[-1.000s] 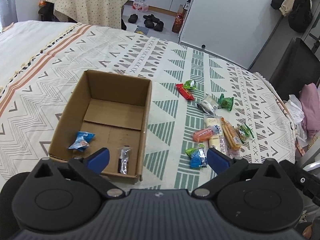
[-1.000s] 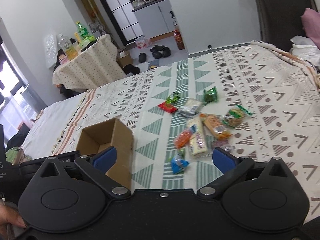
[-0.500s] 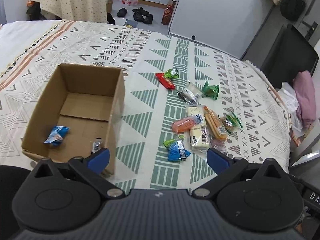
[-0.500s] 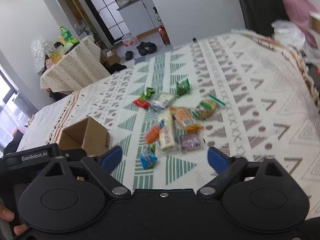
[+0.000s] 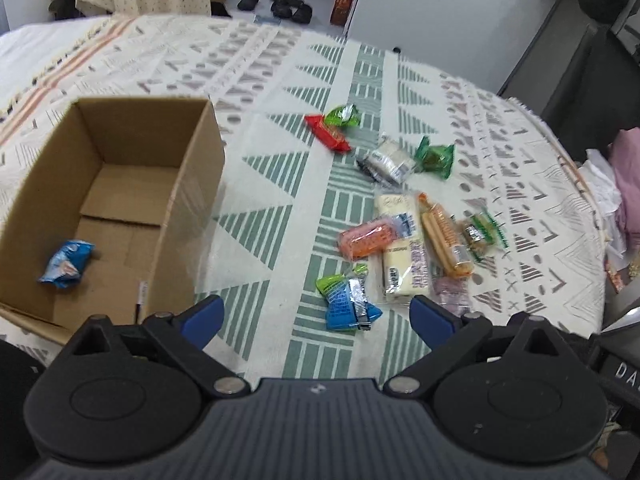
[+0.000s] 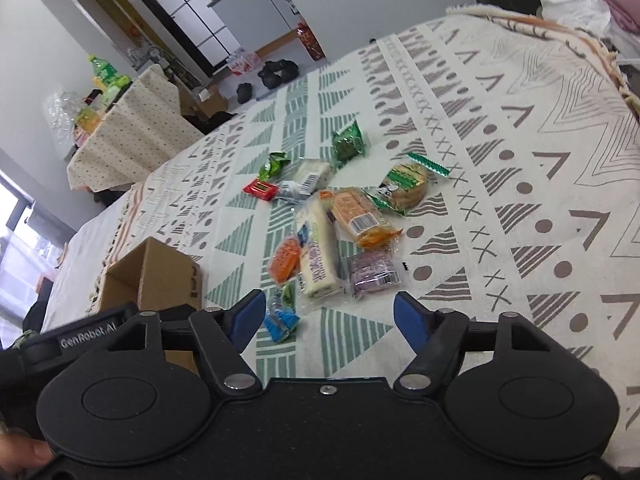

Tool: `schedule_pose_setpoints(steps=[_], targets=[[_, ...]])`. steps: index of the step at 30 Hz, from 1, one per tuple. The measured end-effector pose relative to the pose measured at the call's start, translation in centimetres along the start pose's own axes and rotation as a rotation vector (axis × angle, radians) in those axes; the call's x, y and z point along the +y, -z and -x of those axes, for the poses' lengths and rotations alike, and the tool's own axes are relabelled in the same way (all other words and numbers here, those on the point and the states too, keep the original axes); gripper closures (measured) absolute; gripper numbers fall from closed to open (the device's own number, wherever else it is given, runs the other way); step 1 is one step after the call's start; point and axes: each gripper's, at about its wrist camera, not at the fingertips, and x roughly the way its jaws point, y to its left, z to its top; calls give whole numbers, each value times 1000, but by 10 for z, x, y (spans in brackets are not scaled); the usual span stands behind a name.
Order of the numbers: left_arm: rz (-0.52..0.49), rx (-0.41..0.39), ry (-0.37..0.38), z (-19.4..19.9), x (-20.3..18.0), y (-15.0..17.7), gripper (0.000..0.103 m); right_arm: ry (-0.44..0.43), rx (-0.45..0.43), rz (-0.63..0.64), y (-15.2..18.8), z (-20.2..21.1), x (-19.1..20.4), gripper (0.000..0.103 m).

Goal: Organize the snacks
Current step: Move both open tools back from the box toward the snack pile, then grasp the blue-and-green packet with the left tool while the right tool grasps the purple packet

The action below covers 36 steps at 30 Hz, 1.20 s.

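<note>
The snack pile (image 5: 404, 236) lies on the patterned bedspread (image 5: 280, 184), right of the cardboard box (image 5: 120, 184), and looms larger than 1 second ago as both tools have dropped toward it. Bare cloth lies between box and pile. The left gripper (image 5: 316, 316) gapes over a blue packet (image 5: 348, 304); the right gripper (image 6: 330, 320), jaws just narrowing, grips nothing

Left gripper (image 5: 316, 318), low in frame, stands wide, jaws just closing slightly. Right gripper (image 6: 330, 318), low centre, narrower, jaws just closing, nothing between.
</note>
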Motion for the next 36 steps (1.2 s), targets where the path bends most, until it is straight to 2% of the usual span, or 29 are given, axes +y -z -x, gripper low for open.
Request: schedule_pose_setpoints(steps=[4,11,16,22,25,32,36], targets=[[22,37,4,-23,1,-3,16,33,24,1,-8,-19,-6,39],[47,102,9,-60,-3,-6,36,44,68,-17,-16,-46,-16,41],[65,136,16,-83,-7,-8,42,53,99,-19,-21,-66,-22,41],[92,165,0,-101,-11,-11,56,65,134,-14,-25,-87,-26,41],[98,158,-13,-101,-10,-11,69,68,149,2,-25,-96,-26,41],[108,149,-13,-97,-6,-11,73,83,175,37,-22,-107,-25,43],[113,142,-12,-89,-4,-10,73,112,174,66,-19,-108,-24,55]])
